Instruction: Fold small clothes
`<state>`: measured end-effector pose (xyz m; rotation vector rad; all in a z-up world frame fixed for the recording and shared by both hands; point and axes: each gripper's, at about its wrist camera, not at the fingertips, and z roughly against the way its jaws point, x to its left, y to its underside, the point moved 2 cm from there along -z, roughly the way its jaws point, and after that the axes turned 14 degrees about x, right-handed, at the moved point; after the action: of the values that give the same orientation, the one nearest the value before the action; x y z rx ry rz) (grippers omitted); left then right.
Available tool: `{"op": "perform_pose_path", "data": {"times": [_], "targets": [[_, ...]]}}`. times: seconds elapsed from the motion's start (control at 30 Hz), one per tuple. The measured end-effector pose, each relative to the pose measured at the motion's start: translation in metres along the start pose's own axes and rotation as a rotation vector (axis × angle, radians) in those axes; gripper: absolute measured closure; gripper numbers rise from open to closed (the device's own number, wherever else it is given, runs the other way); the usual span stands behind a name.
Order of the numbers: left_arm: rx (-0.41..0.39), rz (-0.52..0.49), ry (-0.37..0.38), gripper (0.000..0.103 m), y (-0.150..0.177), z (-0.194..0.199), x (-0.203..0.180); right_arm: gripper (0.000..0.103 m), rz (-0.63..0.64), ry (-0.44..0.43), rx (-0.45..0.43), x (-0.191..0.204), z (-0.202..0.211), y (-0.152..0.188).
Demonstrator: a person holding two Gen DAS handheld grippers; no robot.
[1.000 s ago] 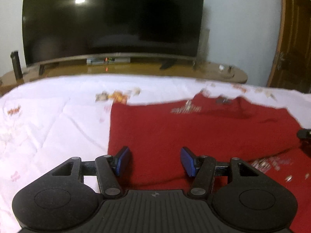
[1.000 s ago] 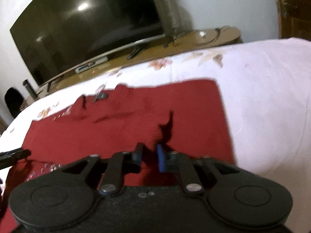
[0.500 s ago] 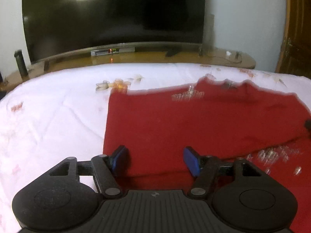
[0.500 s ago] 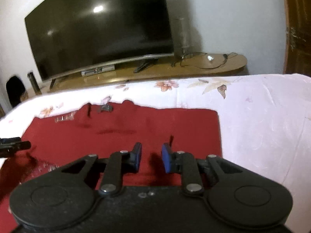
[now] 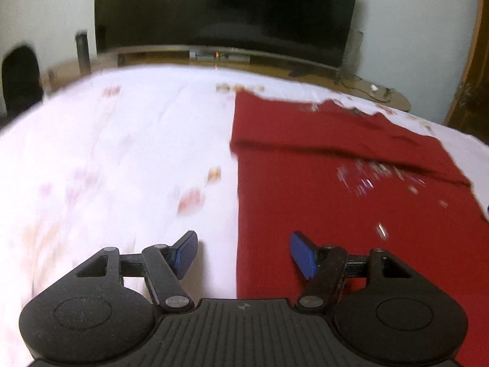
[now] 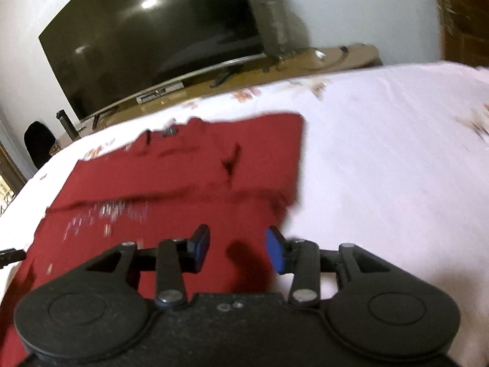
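Red cloth, a small garment [image 5: 351, 214], lies spread on the white flowered bedsheet [image 5: 122, 159] in front of me, with the television [image 5: 226, 9] on its low stand beyond the far edge of the bed. One fold looks made: a far layer lies turned over toward me, its edge running as a crease across the cloth from side to side, with the glinting trim just on my side of that line. I judge the job perhaps halfway; the near part lies flat and single, and I would expect at least one more fold across, then a tidy-up of the corners. My left gripper [image 5: 243, 255] stands wide, nothing between its blue pads, and it straddles the garment's left edge, one pad over sheet and one over red. My right gripper [image 6: 238, 252] is opening, at a middling gap, over the right near corner, and I see no cloth pinched in it. The long axis of the garment runs left to right across the bed, parallel to the television stand. The notched, collar-like edge points away from me toward the screen, though blur keeps me from being sure it is a neckline.
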<state>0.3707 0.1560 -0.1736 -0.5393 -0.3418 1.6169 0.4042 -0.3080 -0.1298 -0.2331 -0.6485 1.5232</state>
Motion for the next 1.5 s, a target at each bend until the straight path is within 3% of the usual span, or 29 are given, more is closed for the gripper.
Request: {"op": "perform_pose_path", "data": {"times": [0.13,0.23,0.4,0.63,0.8,0.87,0.93,1.07,1.3,1.4,1.5], "targets": [[0.021,0.024,0.122,0.037,0.032,0.015,0.017,0.061,-0.118,-0.047,0.041,-0.020,0.040,0.053],[0.067,0.045,0.214,0.053,0.051,0.022,0.027,0.061,-0.198,-0.077,0.059,-0.025,0.061,0.093],[0.128,0.110,0.390,0.053,0.092,0.040,0.034,0.061,-0.330,-0.190,0.102,-0.016,0.084,0.152],[0.170,0.267,0.630,0.053,0.135,0.036,0.043,0.061,-0.377,-0.263,0.119,0.014,0.094,0.197],[0.183,0.280,0.684,0.054,0.133,0.027,0.037,0.061,-0.427,-0.318,0.099,0.021,0.081,0.195],[0.189,0.278,0.674,0.078,0.133,0.022,0.034,0.061,-0.431,-0.347,0.096,0.022,0.074,0.189],[0.200,0.296,0.645,0.095,0.134,0.014,0.033,0.067,-0.425,-0.383,0.103,0.025,0.069,0.188],[0.181,0.320,0.665,0.100,0.138,0.012,0.036,0.097,-0.407,-0.380,0.125,0.034,0.056,0.188],[0.058,0.256,0.706,0.100,0.127,0.050,0.039,0.098,-0.302,-0.315,0.020,0.054,0.097,0.177],[0.070,0.258,0.688,0.101,0.130,0.048,0.047,0.098,-0.259,-0.299,-0.010,0.053,0.114,0.174],[0.137,0.271,0.622,0.101,0.146,0.024,0.052,0.098,-0.249,-0.261,0.034,0.047,0.102,0.183]]}}
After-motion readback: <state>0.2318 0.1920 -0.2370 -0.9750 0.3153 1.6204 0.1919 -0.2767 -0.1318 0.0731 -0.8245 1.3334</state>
